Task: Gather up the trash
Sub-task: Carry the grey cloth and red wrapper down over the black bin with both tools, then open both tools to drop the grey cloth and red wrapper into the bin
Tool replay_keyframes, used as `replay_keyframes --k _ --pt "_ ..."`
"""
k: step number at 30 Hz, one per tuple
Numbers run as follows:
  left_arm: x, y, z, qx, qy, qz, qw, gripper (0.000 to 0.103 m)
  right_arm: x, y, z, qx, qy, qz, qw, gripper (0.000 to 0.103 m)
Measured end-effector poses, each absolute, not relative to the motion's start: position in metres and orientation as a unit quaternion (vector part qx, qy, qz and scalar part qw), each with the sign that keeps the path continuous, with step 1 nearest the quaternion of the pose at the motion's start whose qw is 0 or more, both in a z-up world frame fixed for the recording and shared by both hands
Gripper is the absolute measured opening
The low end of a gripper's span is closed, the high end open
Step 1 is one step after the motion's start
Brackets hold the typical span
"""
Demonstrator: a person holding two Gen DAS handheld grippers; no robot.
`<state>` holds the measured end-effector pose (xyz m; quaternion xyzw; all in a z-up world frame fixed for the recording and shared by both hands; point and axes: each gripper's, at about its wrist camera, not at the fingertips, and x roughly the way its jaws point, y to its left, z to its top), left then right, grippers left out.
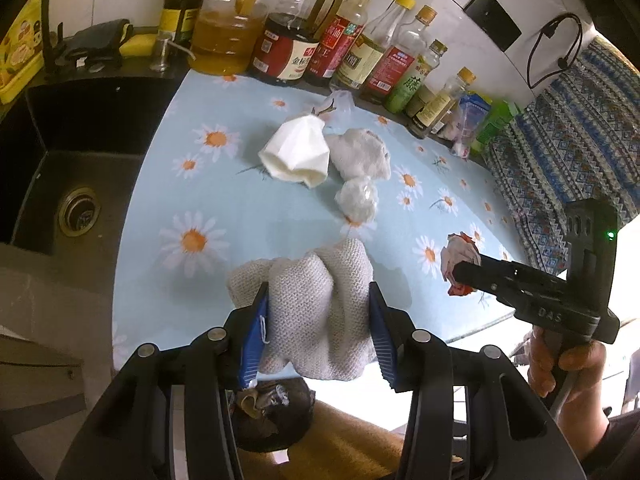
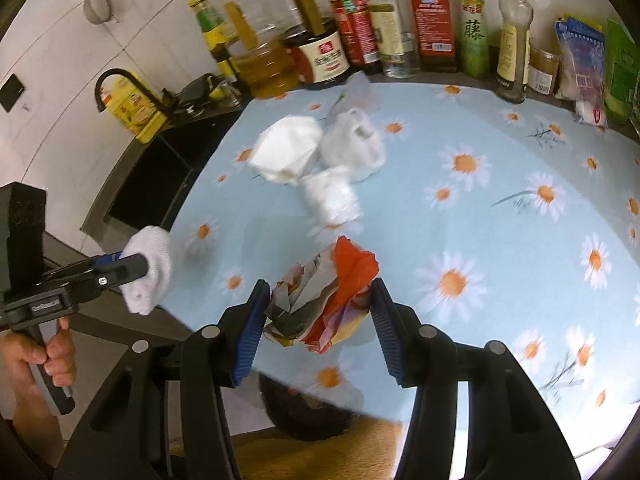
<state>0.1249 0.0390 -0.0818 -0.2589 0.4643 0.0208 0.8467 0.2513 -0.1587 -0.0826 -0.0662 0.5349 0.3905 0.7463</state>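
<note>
Trash first: a crumpled wad of grey knitted cloth [image 1: 316, 312] sits clamped between the blue-padded fingers of my left gripper [image 1: 318, 320], held above the near edge of the counter. My right gripper [image 2: 320, 308] is closed on a scrunched ball of red, white and dark printed wrapper paper [image 2: 320, 300], its pads pressing in from both sides, also lifted over the near part of the counter. From the left camera I see that wrapper at the tip of the right gripper, off to the right of my cloth and apart from it.

Further back on the counter three more pieces lie bunched together: a crumpled white paper cup or sheet [image 1: 296, 152], a rumpled pale grey tissue lump [image 1: 360, 152] touching its right side, and a small white wad wrapped in clear film [image 1: 357, 199] just in front of them.

All of it rests on a light blue tablecloth printed with white and orange daisies [image 1: 208, 208]. A row of oil and sauce bottles [image 1: 360, 48] lines the back wall. A black sink [image 1: 72, 168] lies to the left. Below the counter edge I make out a dark bin with scraps inside [image 1: 272, 412].
</note>
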Motion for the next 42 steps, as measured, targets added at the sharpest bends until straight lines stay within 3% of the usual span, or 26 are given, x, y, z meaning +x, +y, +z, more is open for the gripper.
replay_keyframes --k 22,42 --pt "0.059 0.045 -0.133 -0.287 0.507 -0.02 0.812 0.044 0.145 -0.145 -0.126 -0.041 0.589 0.393 0.705 0.052" --pt "0.023 0.02 -0.206 -0.309 0.58 -0.023 0.754 0.044 0.116 -0.157 -0.196 -0.036 0.656 0.371 0.656 0.053"
